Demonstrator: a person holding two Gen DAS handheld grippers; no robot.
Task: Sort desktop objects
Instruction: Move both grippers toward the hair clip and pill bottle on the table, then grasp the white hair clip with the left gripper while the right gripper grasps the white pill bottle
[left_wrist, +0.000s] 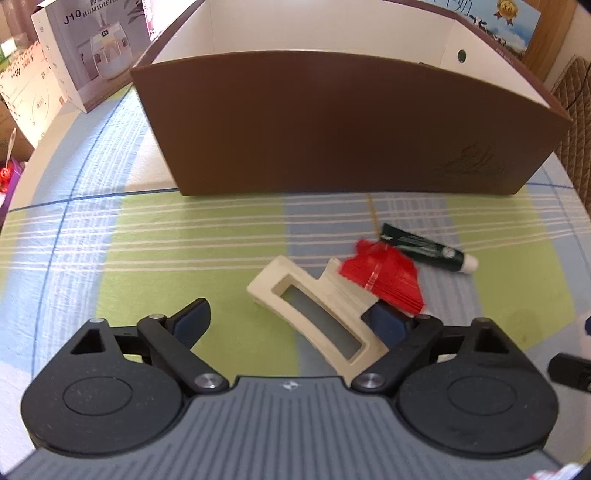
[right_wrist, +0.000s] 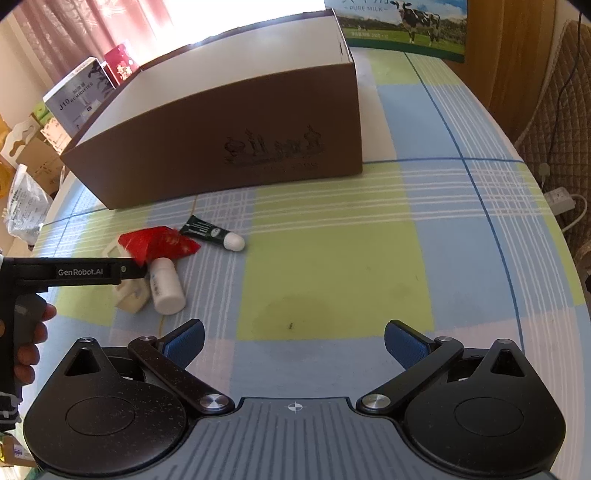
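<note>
The left gripper (left_wrist: 291, 317) hung wide open over the cream clip (left_wrist: 314, 314), which lay on the cloth before the brown box (left_wrist: 332, 125); its right pad perhaps touched it. Better centred first. The right gripper (right_wrist: 293, 343) gaped empty.

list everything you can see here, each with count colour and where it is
box: 1, brown outside and white inside, open top, far side of the tablecloth
cream plastic part: 1, cream, between the open left fingers
red packet: 1, red, against the cream part
tube: 1, dark green with white cap, beyond the packet
bottle: 1, white, lying beside the cream part
tablecloth: 1, green, blue and white check
humidifier carton: 1, white, far left
milk carton: 1, green, behind the box
left gripper: 1, black, blue pads, open
right gripper: 1, black, blue pads, open
hand: 1, on the left gripper's handle
</note>
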